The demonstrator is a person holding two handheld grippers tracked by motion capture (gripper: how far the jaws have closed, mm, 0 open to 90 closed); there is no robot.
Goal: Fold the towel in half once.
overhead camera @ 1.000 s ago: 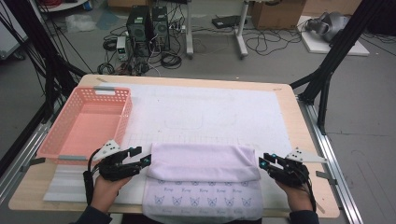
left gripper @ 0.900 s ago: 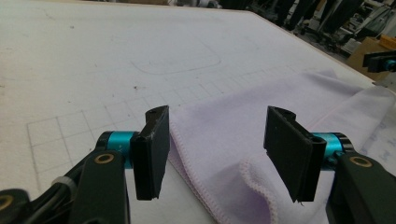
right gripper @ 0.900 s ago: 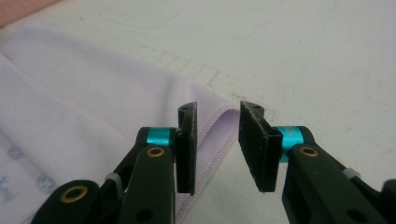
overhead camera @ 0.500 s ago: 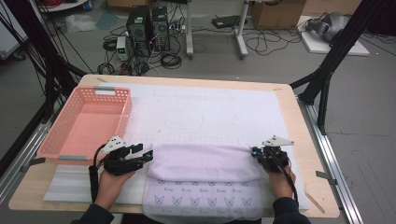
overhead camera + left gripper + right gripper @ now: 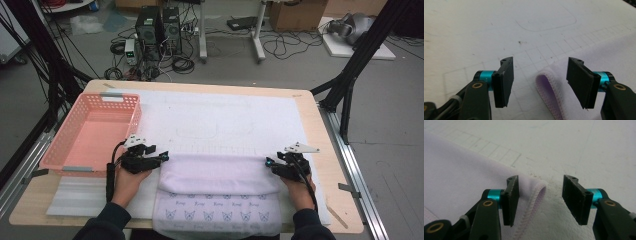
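Observation:
A pale lilac towel (image 5: 220, 175) lies folded over on the white mat, with a strip of small printed faces (image 5: 220, 215) along its near edge. My left gripper (image 5: 162, 156) is at the fold's left end. In the left gripper view the left gripper (image 5: 540, 65) is open, with the looped towel corner (image 5: 546, 85) lying between the jaws, untouched. My right gripper (image 5: 270, 162) is at the fold's right end. Its jaws have just been opening: the right gripper (image 5: 541, 180) stands open, with the hemmed towel corner (image 5: 536, 191) beside the left pad (image 5: 511, 195), not pinched.
A pink plastic basket (image 5: 90, 132) stands at the left of the table. The gridded white mat (image 5: 225, 115) covers the middle. A foam sheet (image 5: 75, 197) lies at the near left. Bare wooden table (image 5: 337, 170) runs along the right edge.
The right hand has moved left onto the towel's right end, and its jaws now stand apart. The left hand has slid right, up to the towel's left end.

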